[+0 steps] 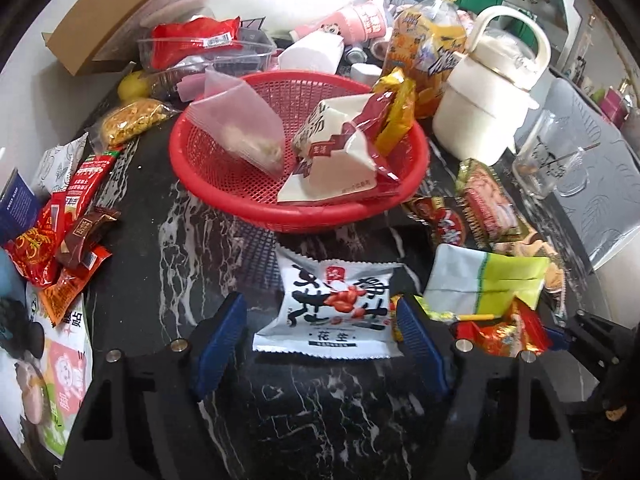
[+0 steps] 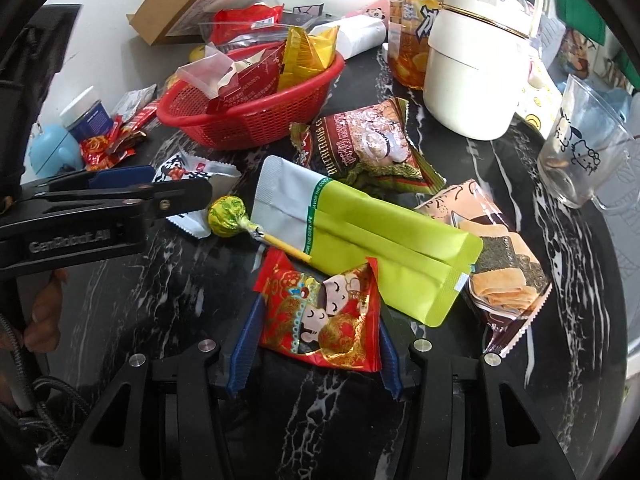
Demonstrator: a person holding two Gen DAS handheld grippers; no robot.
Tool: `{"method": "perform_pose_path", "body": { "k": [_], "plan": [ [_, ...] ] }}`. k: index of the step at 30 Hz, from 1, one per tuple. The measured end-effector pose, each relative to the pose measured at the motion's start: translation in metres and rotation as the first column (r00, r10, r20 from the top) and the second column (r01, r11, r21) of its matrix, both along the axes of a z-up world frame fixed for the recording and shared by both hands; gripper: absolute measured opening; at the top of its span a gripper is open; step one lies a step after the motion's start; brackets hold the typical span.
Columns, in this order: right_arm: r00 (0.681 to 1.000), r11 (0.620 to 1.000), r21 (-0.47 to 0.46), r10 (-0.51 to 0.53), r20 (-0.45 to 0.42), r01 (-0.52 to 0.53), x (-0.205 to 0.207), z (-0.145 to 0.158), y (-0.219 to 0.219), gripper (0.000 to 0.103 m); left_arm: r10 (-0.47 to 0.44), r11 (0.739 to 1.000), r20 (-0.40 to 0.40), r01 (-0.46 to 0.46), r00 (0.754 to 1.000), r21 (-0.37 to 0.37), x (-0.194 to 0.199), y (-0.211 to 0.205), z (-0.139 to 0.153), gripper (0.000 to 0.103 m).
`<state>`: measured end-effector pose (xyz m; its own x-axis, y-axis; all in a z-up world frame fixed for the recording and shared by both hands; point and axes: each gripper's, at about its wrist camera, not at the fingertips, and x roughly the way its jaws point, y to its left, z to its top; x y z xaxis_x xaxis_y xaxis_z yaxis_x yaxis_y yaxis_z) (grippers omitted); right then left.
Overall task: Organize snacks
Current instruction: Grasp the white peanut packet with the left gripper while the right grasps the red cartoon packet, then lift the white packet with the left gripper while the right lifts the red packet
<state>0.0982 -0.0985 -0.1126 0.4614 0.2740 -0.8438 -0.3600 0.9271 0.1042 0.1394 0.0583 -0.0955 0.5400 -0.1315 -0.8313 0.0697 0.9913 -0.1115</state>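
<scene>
A red mesh basket (image 1: 320,220) (image 2: 256,120) stands on the black marble table and holds several packets. Just in front of it lies a white peanut packet (image 1: 328,312). My left gripper (image 1: 322,336) straddles it, and its blue pads meet the packet's two side edges. The right wrist view shows the same gripper (image 2: 180,188) side-on over that packet. My right gripper (image 2: 316,344) is shut on a red and gold candy packet (image 2: 320,320), which also shows at the lower right of the left wrist view (image 1: 508,332).
A green and white pouch (image 2: 380,248), a lollipop (image 2: 226,220), a brown biscuit packet (image 2: 372,144) and a seaweed cracker packet (image 2: 500,272) lie right of the basket. A cream kettle (image 2: 468,80), a glass mug (image 2: 580,152) and a juice bottle (image 1: 424,48) stand behind. Red sachets (image 1: 48,248) pile at left.
</scene>
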Motion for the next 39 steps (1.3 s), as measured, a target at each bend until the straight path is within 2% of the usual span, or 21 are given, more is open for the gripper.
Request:
{"method": "perform_pose_path", "body": {
  "k": [5, 6, 8, 11, 27, 35, 39],
  "plan": [
    [1.0, 1.0, 0.004, -0.001, -0.001, 0.001, 0.0, 0.0, -0.003, 0.051, -0.006, 1.0, 0.003, 0.006, 1.0, -0.009, 0.006, 0.003, -0.003, 0.077],
    [1.0, 1.0, 0.005, -0.002, -0.001, 0.002, 0.0, 0.0, -0.002, 0.051, -0.013, 1.0, 0.005, 0.013, 1.0, -0.005, 0.007, 0.003, -0.003, 0.074],
    [1.0, 1.0, 0.003, -0.001, 0.001, 0.001, -0.001, 0.0, -0.002, 0.051, -0.039, 0.999, -0.01, 0.039, 0.999, -0.011, 0.009, 0.0, -0.005, 0.055],
    [1.0, 1.0, 0.002, -0.001, 0.003, 0.001, -0.001, 0.0, -0.002, 0.051, -0.042, 0.999, -0.019, 0.042, 0.999, -0.012, 0.009, -0.001, -0.007, 0.053],
    [1.0, 0.999, 0.035, 0.007, -0.025, -0.006, -0.025, 0.003, -0.017, 0.045, -0.085, 0.993, -0.129, 0.074, 0.988, -0.092, -0.066, -0.003, -0.006, 0.052],
    [0.997, 0.998, 0.052, 0.041, -0.06, -0.038, -0.054, 0.003, -0.031, 0.045, -0.142, 0.987, -0.166, 0.127, 0.976, -0.094, -0.094, -0.018, -0.007, 0.052],
    [0.997, 0.998, 0.065, 0.03, -0.068, -0.026, -0.061, 0.003, -0.038, 0.049, -0.136, 0.989, -0.16, 0.125, 0.978, -0.077, -0.1, -0.025, -0.007, 0.052]
  ]
}}
